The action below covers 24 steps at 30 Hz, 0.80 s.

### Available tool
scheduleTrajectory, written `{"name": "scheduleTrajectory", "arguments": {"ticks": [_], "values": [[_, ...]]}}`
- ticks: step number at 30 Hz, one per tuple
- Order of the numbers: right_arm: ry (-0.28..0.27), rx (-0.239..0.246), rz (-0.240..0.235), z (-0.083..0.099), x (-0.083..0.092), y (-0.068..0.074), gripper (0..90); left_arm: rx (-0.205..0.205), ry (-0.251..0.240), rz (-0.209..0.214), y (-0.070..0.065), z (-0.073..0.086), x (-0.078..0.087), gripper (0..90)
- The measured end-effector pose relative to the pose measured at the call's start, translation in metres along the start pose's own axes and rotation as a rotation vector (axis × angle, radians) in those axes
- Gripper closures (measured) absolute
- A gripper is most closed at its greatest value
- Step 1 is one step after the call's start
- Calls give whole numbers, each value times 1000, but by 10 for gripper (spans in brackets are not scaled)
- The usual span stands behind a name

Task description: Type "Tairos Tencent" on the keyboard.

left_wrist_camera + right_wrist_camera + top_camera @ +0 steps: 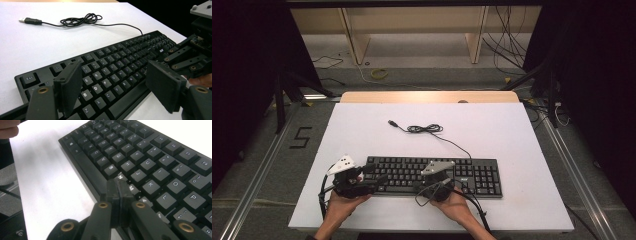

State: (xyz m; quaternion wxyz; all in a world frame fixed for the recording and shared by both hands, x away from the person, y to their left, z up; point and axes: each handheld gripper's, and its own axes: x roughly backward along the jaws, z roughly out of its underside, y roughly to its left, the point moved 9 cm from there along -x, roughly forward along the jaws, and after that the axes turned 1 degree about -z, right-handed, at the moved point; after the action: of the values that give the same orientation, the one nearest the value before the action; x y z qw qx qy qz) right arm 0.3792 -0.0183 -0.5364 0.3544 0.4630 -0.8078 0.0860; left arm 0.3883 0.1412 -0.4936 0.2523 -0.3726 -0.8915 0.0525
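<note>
A black keyboard (432,175) lies near the front of the white table top (512,130). Its thin cable (427,129) runs back in a loose coil and ends in a USB plug (30,20). My left gripper (373,181) is open over the keyboard's left end (107,75), its two pads (70,85) wide apart with nothing between them. My right gripper (421,185) is shut, pads pressed flat together (117,192) with nothing in them. Its tips hover just above the N and M keys (130,186), close to the front edge of the keyboard (140,157).
Both hands (344,202) rest at the table's front edge. The right gripper's linkage arms (185,58) stand close beside the left gripper's right pad. Bare white surface lies behind and to both sides of the keyboard. Wooden shelving legs (357,40) and loose floor cables (379,74) are beyond the table.
</note>
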Motion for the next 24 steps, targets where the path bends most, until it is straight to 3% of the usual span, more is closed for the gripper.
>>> {"name": "scheduleTrajectory", "arguments": {"ticks": [19, 24], "values": [[28, 7, 15, 5, -5, -1, 900, -2, 3, -3, 0, 2, 3, 290], [12, 15, 22, 6, -6, -2, 900, -1, 2, -3, -1, 2, 3, 290]]}}
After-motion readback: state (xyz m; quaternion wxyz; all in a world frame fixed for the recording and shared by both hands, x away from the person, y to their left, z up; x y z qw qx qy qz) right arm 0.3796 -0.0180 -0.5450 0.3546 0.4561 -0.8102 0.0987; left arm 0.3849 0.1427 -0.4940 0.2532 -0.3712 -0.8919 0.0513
